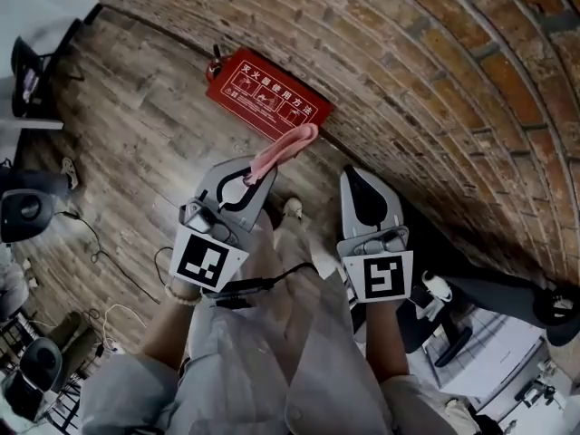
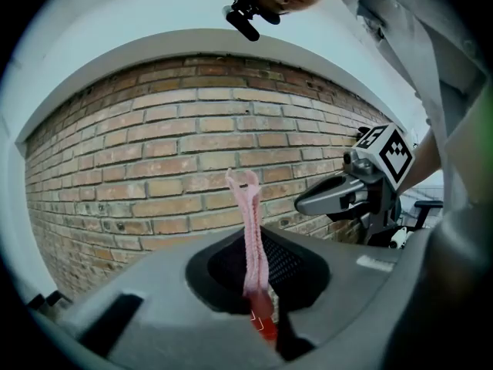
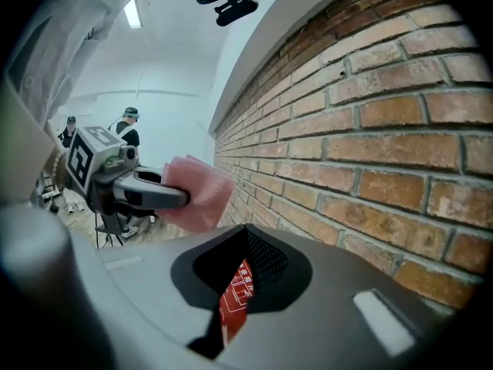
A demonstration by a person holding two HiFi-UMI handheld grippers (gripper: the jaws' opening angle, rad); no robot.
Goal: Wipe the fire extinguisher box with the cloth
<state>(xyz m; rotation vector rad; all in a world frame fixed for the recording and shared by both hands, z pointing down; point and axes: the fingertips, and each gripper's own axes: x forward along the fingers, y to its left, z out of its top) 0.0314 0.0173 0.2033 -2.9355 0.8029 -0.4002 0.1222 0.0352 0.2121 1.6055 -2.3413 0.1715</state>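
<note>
The red fire extinguisher box lies on the wooden floor against the brick wall, with white print on its lid. My left gripper is shut on a pink cloth, which sticks out past the jaws toward the box's near corner. In the left gripper view the cloth stands up between the closed jaws, with a sliver of the red box below it. My right gripper hovers to the right of the left one, shut and holding nothing. A strip of the box shows through its jaw slit.
Cables trail over the floor at left. Black chairs and a round black device stand at the left edge. Chair bases and a white surface are at lower right. Two people stand far off.
</note>
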